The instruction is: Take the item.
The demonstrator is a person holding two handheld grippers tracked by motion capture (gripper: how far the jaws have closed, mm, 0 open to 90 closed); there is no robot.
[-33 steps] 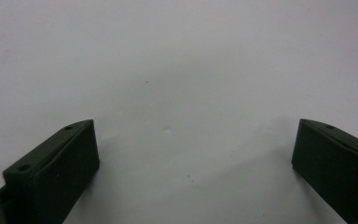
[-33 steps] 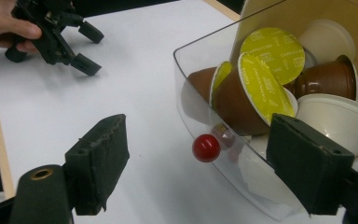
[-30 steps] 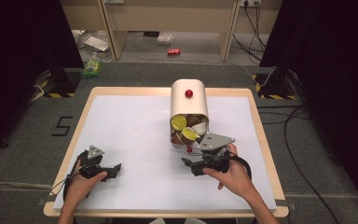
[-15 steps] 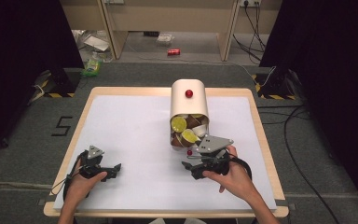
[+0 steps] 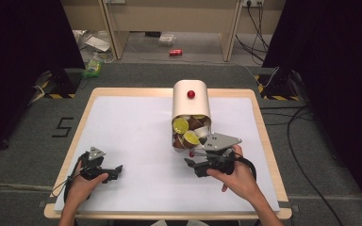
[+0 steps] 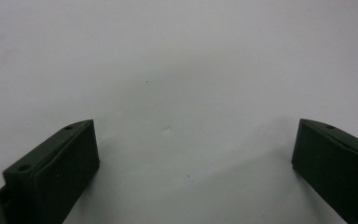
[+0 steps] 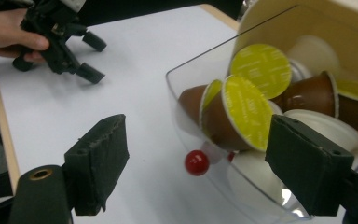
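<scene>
Capsule dispenser, cream-coloured, rounded top, red knob on its back (image 5: 191,101), lies tipped on its side toward the person at mid-bench, right of centre; clear plastic drawer (image 7: 200,93) at its mouth faces the right tool

Drawer holds a heap of coffee capsules, brown bodies with yellow-green foil lids (image 7: 249,109), plus some white ones; all look to be inside the clear wall, none out on the bench

Small red ball knob (image 7: 196,162) sits at the drawer's front, just ahead of the right tool (image 7: 205,168), whose jaws are spread wide with nothing between them; one jaw stands before the drawer wall, whether touching I cannot tell

Left tool (image 6: 191,163) spread too, pinching nothing, low over bare sheet near the front left corner, well apart from the dispenser; seen also from the high view (image 5: 104,172)

Judgement: early stage. Right tool is at the drawer but has no grip; pulling the knob or picking capsules is all left to do

Bench (image 5: 136,92): pale wood rim, white sheet over nearly all of it. Room: grey carpet floor, dark curtains both sides, cables at right, red can (image 5: 175,52) on the floor beyond
</scene>
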